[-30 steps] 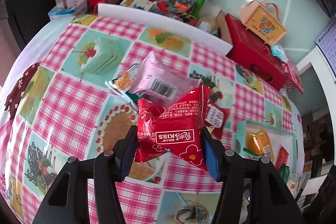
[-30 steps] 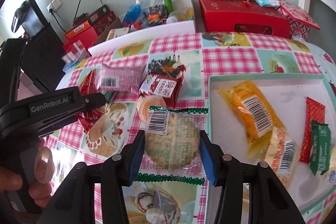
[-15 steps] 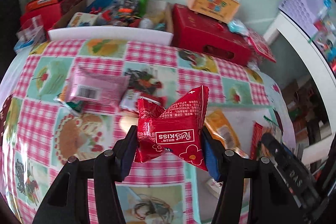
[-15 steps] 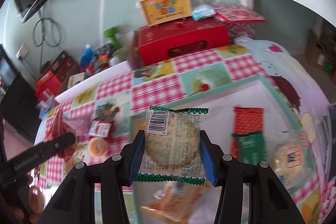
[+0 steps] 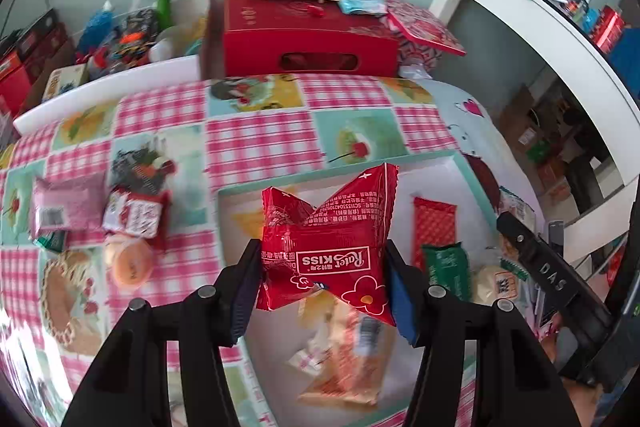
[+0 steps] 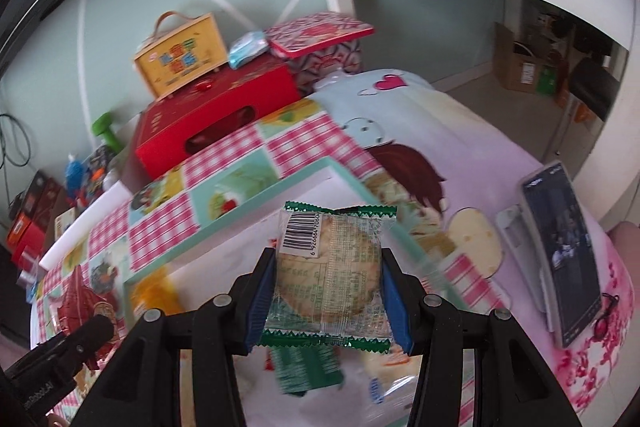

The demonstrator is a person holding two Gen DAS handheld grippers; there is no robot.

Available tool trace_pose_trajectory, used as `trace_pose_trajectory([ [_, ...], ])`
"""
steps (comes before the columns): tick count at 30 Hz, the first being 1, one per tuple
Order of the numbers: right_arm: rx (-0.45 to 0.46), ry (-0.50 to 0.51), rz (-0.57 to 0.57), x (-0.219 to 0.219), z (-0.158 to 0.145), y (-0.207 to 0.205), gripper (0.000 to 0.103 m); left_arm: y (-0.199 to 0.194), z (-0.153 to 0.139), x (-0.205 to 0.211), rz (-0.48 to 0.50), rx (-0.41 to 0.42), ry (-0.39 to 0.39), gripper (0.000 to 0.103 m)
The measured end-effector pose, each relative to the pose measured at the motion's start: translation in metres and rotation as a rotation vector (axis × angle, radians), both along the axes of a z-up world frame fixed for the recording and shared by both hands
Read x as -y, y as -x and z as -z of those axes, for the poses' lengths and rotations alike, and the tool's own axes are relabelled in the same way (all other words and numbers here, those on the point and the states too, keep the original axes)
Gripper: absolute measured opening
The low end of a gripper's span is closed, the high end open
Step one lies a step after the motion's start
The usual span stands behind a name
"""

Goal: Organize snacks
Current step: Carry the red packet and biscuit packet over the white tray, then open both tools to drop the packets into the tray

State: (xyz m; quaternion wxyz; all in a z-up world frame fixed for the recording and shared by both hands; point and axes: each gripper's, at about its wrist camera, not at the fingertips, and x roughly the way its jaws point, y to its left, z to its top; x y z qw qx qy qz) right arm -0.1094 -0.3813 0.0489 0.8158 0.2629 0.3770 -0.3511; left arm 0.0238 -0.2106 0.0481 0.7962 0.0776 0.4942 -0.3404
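Red packet [image 5: 328,247] is pinched by the left tool [image 5: 320,279], held over the tray [image 5: 456,163] for dropping. A clear-wrapped biscuit [image 6: 328,267] is pinched likewise by the right tool [image 6: 326,291].

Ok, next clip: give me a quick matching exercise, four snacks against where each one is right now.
Snacks:
1. red Rater Kiss packet
2. clear round-biscuit packet
3. pink packet
4. green bar

Places:
A. lying in the white tray
B. lying on the checked tablecloth
C. clamped in the right hand-held gripper
D. clamped in the left hand-held gripper

Pairs: 1-D, 2-C, 3-B, 4-A
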Motion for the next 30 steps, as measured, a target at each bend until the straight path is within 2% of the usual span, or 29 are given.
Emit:
trace_pose_trajectory([
  [7,0.004,0.018,-0.009,0.013,0.012,-0.003,0.052,0.001,0.008,0.048,0.063,0.009,-0.022,0.060],
  [12,-0.012,0.015,-0.015,0.013,0.019,-0.007,0.053,0.000,0.015,0.065,0.074,0.016,-0.056,0.060],
  [14,-0.011,0.005,-0.014,0.015,0.021,-0.006,0.053,0.000,0.016,0.066,0.072,0.017,-0.051,0.060],
  [18,-0.013,-0.004,-0.016,0.016,0.023,-0.007,0.053,-0.002,0.017,0.067,0.059,0.010,-0.048,0.073],
  [28,-0.028,-0.033,-0.026,0.016,0.027,-0.008,0.054,-0.005,0.009,0.057,0.019,0.005,-0.037,0.074],
  [30,-0.031,-0.032,-0.026,0.015,0.026,-0.008,0.055,-0.006,0.008,0.054,0.012,0.006,-0.038,0.078],
])
